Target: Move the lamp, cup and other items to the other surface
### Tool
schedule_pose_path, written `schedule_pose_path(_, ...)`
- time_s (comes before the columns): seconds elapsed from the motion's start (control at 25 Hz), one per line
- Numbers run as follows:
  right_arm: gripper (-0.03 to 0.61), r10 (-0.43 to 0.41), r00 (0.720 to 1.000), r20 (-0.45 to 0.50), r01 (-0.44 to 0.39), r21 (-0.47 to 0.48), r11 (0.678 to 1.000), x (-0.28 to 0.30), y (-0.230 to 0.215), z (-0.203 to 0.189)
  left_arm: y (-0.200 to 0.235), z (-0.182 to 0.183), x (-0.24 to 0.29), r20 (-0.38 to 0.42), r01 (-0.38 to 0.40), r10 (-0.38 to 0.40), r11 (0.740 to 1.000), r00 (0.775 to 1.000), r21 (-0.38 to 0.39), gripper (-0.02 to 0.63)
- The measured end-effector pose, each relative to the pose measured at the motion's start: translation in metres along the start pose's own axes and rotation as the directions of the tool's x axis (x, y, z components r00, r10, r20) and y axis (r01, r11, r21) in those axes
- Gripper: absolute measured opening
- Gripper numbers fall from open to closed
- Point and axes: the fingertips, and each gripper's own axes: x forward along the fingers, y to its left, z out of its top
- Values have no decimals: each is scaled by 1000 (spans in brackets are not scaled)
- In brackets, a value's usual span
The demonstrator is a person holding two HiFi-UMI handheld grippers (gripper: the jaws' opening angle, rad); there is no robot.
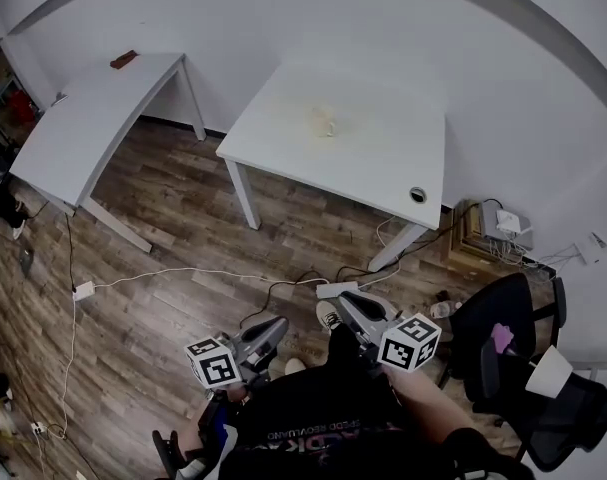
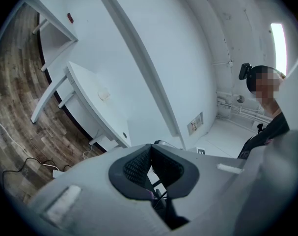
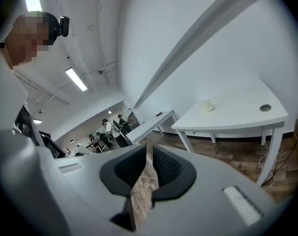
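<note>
Both grippers sit low, close to the body, well apart from any item. Left gripper (image 2: pixel 149 149): pads pressed together, nothing in them. Right gripper (image 3: pixel 149 151): pads a crack apart, floor showing through, empty.

Floor ahead: cables (image 1: pixel 273 286) and a power strip (image 1: pixel 335 289) lie across the path to the table. Risk: a foot snags one, which is worse on a walk with something carried.

Chair (image 1: pixel 523 318) at right with a white cone-shaped thing (image 1: pixel 550 371) on it. Possibly the lamp; cannot confirm.

Near table (image 1: pixel 383 163): the cup (image 1: pixel 325 123), small and pale, stands alone mid-top. Risk: jaws this narrow would knock it over rather than straddle it, so they need widening first. A one-sided pinch may let it slip.

Far table (image 1: pixel 93 118): likely the drop surface, with a small brown thing (image 1: pixel 124 59) at its far end. Bare floor lies between the tables, so a loose grip would drop the cup there.
</note>
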Motion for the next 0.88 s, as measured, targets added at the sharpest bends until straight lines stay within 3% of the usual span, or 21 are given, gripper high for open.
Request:
schedule_pose_path(0.16,51,37,999,-34,-38,-25,999,37,-24,26,19,26,-7,106,-79,80,997,991,-12,-2)
schedule_pose_path(0.32,57,47,997,-58,-52,-85,995,71,-58,62,35,41,5,163,-125,129,991,978,-37,-2)
schedule_pose_path(0.48,57,-6,997,-78,-10,-195,981,99,-107,95,50,54,20,210,-173,182,983,961,-62,-2)
schedule_pose_path(0.64,57,-85,990,-116,43,-325,945,126,-164,119,63,58,38,226,-213,229,973,947,-93,-2)
schedule_pose_path(0.88,68,-153,977,-145,93,-355,930,170,-240,151,74,67,51,260,-270,295,954,919,-129,-2)
